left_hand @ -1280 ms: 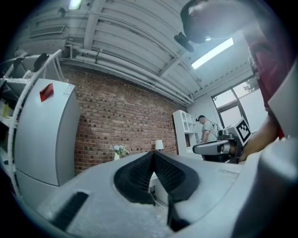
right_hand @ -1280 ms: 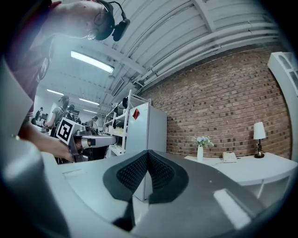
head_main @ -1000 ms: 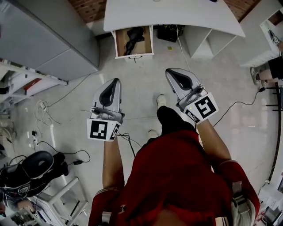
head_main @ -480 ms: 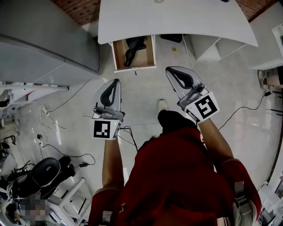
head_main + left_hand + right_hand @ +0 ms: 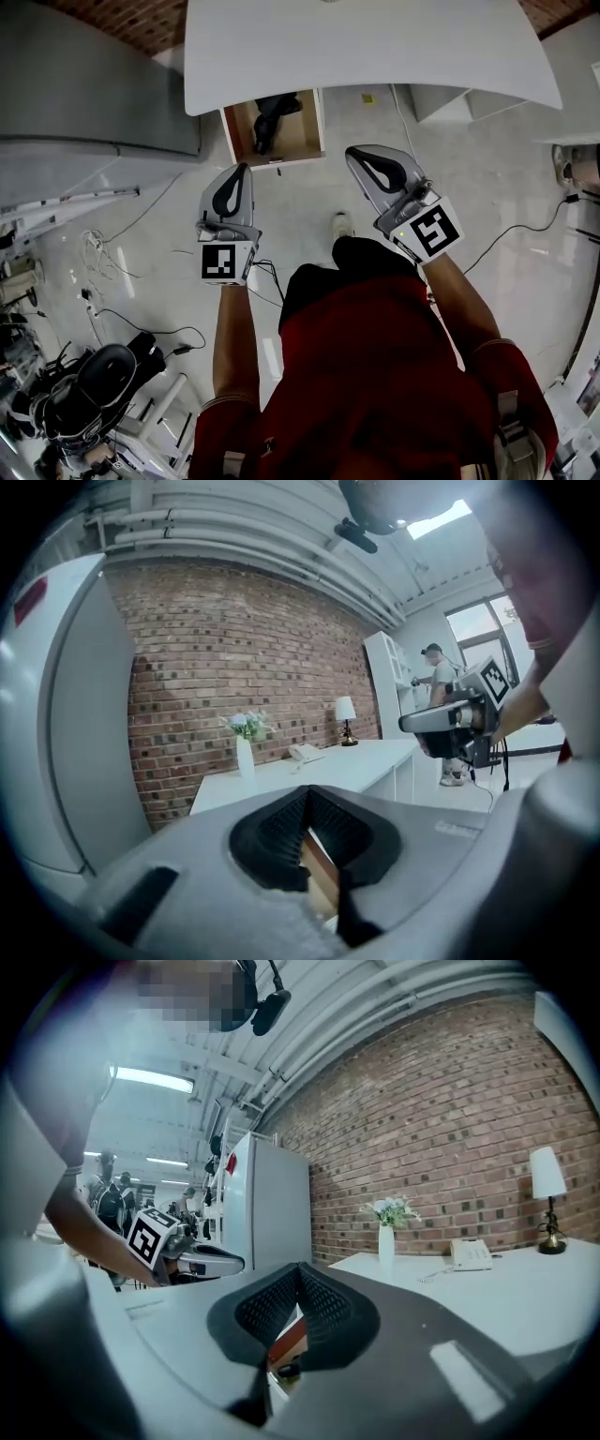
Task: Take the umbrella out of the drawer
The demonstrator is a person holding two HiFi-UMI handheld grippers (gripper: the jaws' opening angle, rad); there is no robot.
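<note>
Under the white desk a wooden drawer stands pulled out, and a black folded umbrella lies inside it. My left gripper is just short of the drawer's front edge, shut and empty. My right gripper hangs level with it further right, over bare floor, also shut with nothing in it. In the left gripper view the jaws meet at the tip, with the drawer's wood showing below them. The right gripper view shows its jaws closed too.
A grey cabinet stands left of the drawer. Cables trail over the floor and a black chair sits at lower left. On the desk top are a vase, a phone and a lamp.
Both grippers have moved forward towards the desk, so the open drawer now lies close ahead of the left one. Their jaws have stayed closed.
</note>
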